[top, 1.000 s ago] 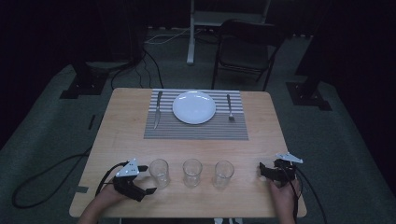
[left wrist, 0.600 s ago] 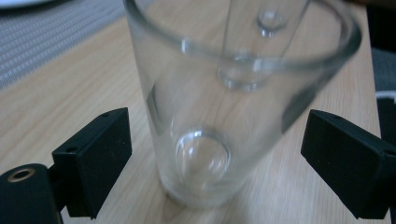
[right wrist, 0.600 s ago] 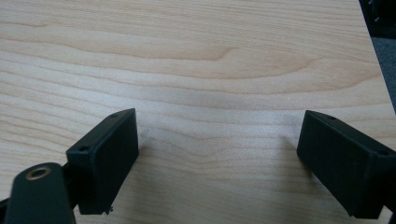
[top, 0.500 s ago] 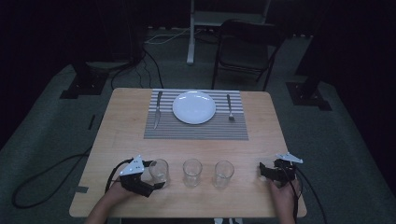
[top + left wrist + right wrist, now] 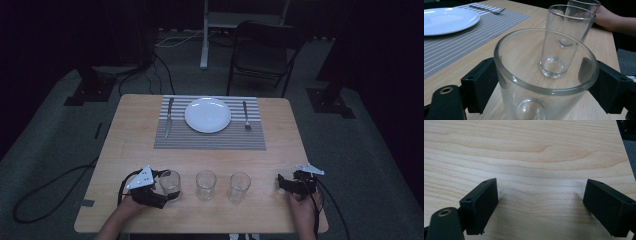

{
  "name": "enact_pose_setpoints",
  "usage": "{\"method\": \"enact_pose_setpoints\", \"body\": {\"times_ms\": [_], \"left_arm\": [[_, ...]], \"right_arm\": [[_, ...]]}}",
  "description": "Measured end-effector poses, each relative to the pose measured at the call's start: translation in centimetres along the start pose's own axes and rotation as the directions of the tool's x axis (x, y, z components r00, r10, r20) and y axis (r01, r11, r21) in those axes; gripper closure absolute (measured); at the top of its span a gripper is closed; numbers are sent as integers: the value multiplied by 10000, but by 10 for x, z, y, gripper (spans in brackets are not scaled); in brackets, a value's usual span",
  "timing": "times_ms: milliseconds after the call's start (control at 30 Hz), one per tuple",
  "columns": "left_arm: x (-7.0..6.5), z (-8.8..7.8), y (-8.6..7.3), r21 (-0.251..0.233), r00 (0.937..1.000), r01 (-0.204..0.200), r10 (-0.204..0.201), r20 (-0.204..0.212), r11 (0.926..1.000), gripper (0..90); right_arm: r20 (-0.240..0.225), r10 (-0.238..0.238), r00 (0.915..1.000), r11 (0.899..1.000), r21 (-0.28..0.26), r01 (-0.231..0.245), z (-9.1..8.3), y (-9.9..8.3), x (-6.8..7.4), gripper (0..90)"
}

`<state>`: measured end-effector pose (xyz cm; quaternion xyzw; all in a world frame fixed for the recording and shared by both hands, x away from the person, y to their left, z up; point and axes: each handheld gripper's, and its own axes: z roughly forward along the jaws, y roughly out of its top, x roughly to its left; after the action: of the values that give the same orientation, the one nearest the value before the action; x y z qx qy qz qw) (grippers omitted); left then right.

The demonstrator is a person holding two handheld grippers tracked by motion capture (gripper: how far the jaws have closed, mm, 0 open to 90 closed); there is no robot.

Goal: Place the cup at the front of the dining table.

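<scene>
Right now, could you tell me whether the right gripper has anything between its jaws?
No: the right gripper stands open over the bare wooden table, with nothing between its jaws.

Left gripper (image 5: pixel 167 192): black body, grey three-cornered plate on top, black cable looping off behind it. Jaws are black rectangular blocks, each with a small screw hole; brass-ringed hole on the lower-left arm. Right gripper (image 5: pixel 283 182): same build, black cable trailing. Forearms bare, no sleeves seen.
</scene>
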<state>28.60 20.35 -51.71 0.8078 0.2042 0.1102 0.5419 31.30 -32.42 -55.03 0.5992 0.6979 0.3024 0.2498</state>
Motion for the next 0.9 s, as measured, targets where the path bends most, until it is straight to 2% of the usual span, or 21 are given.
{"method": "enact_pose_setpoints", "body": {"times_ms": [33, 67, 167, 333, 467, 567, 667, 900], "left_arm": [[0, 0, 0, 23, 10000, -19, 19, -52, 10000, 158], [-1, 0, 0, 70, 9999, -22, 23, -104, 10000, 226], [-2, -1, 2, -71, 9997, -106, 104, -233, 9999, 277], [-4, -1, 3, -219, 9991, -118, 109, -416, 9997, 280], [-5, -1, 5, 8, 9984, -115, 115, -548, 9999, 284], [-7, 0, 9, 282, 9968, -51, 73, -796, 9996, 290], [-8, 0, 11, 479, 9962, -148, 188, -855, 9987, 291], [-10, 0, 14, 581, 9936, -101, 165, -1120, 9983, 293]], "right_arm": [[1, 0, 10000, 10000, -1, 0, 0, 0, 0, 124], [0, 3, 10000, 10000, 0, -3, 0, 0, 0, 124], [-1, -1, 10000, 10000, 0, 1, 0, 0, 0, 124], [1, -2, 10000, 10000, 0, 2, 0, 0, 0, 124], [-1, 4, 10000, 10000, -10, -4, 0, 0, 0, 124], [1, 1, 10000, 10000, -1, -1, 0, 0, 0, 124], [1, 2, 10000, 10000, -1, -2, 0, 0, 0, 124], [0, 2, 10000, 10000, -12, -2, 0, 0, 0, 124]]}}
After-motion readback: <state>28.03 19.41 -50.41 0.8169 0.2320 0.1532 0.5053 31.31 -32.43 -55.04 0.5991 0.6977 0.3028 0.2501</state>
